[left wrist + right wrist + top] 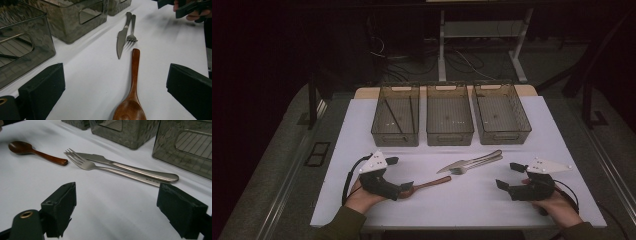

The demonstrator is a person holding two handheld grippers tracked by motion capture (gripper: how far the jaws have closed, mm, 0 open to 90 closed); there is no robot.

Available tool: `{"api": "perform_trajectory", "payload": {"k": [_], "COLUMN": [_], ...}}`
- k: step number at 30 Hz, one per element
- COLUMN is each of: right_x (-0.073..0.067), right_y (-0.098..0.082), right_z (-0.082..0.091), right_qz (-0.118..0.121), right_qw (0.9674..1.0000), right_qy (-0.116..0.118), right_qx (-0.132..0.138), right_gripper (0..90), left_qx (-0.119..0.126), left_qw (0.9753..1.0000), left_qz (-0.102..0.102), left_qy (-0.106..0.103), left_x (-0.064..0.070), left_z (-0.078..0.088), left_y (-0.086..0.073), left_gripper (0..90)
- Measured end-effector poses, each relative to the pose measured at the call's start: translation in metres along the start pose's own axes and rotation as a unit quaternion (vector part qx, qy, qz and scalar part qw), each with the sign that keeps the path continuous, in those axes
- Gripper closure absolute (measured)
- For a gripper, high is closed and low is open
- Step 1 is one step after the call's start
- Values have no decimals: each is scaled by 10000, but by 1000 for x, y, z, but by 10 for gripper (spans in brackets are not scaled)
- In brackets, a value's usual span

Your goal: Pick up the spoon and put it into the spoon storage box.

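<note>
A brown wooden spoon [427, 185] lies on the white table [462, 205], bowl toward my left gripper [399, 173]. That gripper is open, and in the left gripper view the spoon [132, 100] has its bowl on the table between the wide jaws, with neither pad touching it. A steel knife [462, 164] and fork [477, 163] lie side by side mid-table. My right gripper [508, 175] is open and holds nothing. It points at the fork [100, 167] and knife [140, 171] from a short way off.
Three smoky clear bins stand in a row at the back: the left bin [394, 137] holds dark chopsticks [393, 116]; the middle bin [449, 136] and right bin [504, 135] look empty. Open tabletop lies between the two grippers. Floor cables and desk legs are beyond the table.
</note>
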State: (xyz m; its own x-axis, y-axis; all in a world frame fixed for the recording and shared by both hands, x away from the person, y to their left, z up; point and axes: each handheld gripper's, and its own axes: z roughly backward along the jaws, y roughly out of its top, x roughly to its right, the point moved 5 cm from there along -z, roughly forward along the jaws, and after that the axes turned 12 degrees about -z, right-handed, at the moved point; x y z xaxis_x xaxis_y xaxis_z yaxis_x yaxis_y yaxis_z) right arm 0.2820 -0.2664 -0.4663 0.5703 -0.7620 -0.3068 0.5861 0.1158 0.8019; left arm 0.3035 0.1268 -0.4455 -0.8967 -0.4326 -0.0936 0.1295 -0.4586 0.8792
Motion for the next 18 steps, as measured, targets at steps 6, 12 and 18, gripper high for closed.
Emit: {"api": "perform_trajectory", "payload": {"k": [6, 12, 18], "right_x": [-2, -3, -2], "right_y": [-5, -4, -3], "right_z": [1, -2, -1], "right_qz": [-24, -12, -45], "right_qw": [10000, 9999, 9999], "right_qy": [-2, 13, 8], "right_qx": [-96, -158, -128], "right_gripper": [152, 152, 152], "left_qx": [-37, -4, -332], "left_qw": [10000, 10000, 9993], "left_qz": [-43, 52, 87], "left_qy": [50, 53, -141], "left_x": [-11, -22, -18], "left_z": [0, -2, -6], "left_y": [5, 6, -3], "left_gripper": [23, 76, 190]}}
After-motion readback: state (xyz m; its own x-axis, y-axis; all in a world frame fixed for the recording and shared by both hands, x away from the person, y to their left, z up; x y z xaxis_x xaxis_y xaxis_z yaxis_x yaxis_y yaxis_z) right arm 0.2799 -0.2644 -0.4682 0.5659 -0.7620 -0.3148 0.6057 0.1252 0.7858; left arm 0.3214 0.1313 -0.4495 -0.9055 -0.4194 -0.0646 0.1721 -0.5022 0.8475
